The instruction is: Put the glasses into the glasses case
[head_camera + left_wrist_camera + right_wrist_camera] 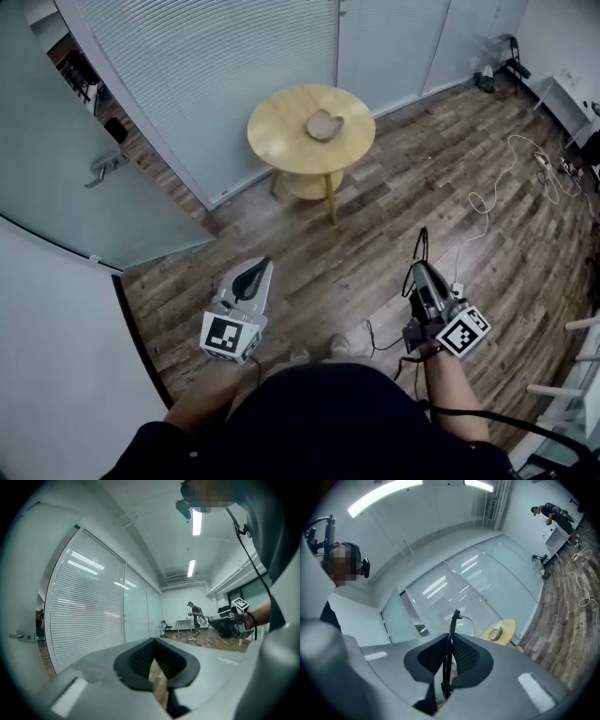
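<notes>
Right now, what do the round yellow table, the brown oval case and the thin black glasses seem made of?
Round yellow table: likely light wood, smooth, slight sheen. Brown oval case: perhaps leather or fabric, matte; too small to tell. Thin black glasses: wire-like frame, metal or plastic, clear lens.

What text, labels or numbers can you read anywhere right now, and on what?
No readable text in any view.
Left marker cube: black-and-white square pattern, no letters.
Right marker cube: same.
Glasses case on round table: too small to show print.
Glasses: no marking visible.
</notes>
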`<state>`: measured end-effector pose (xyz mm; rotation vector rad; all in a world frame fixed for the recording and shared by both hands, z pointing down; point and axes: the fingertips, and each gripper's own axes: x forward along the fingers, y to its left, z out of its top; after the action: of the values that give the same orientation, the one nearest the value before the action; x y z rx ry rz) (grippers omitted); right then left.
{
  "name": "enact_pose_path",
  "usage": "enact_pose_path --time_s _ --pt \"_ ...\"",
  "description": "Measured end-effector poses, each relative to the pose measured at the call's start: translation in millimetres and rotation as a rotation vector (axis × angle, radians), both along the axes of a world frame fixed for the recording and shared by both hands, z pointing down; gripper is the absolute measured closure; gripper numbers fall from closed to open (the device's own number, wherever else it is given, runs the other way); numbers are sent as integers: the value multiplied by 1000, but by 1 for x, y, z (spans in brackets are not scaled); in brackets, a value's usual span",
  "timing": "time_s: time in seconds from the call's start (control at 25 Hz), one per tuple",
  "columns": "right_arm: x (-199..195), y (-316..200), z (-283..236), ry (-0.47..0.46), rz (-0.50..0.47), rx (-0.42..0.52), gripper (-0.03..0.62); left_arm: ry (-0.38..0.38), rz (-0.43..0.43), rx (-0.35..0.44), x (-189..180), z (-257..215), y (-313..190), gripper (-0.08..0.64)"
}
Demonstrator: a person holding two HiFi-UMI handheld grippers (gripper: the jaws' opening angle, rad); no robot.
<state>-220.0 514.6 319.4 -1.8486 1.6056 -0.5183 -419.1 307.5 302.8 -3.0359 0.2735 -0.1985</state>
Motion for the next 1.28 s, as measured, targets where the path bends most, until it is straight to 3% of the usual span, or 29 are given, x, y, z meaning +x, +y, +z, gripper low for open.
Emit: enact_pose_path --time_s 0.4,0.52,0.64,1.0,1.28 --pt "17 5 1 15 -53 18 557 -14 -53 16 7 -1 12 560" --pt "30 9 -3 -41 -92 96 557 -20 -70 27 18 -2 17 560" --pt "45 15 -5 -28 -122 139 557 -38 -72 59 32 0 30 560" --pt "80 15 20 -68 -133 122 557 -58 -84 83 61 2 25 560" --pt "107 -7 39 -101 -106 80 557 -46 -43 68 111 13 -12 560"
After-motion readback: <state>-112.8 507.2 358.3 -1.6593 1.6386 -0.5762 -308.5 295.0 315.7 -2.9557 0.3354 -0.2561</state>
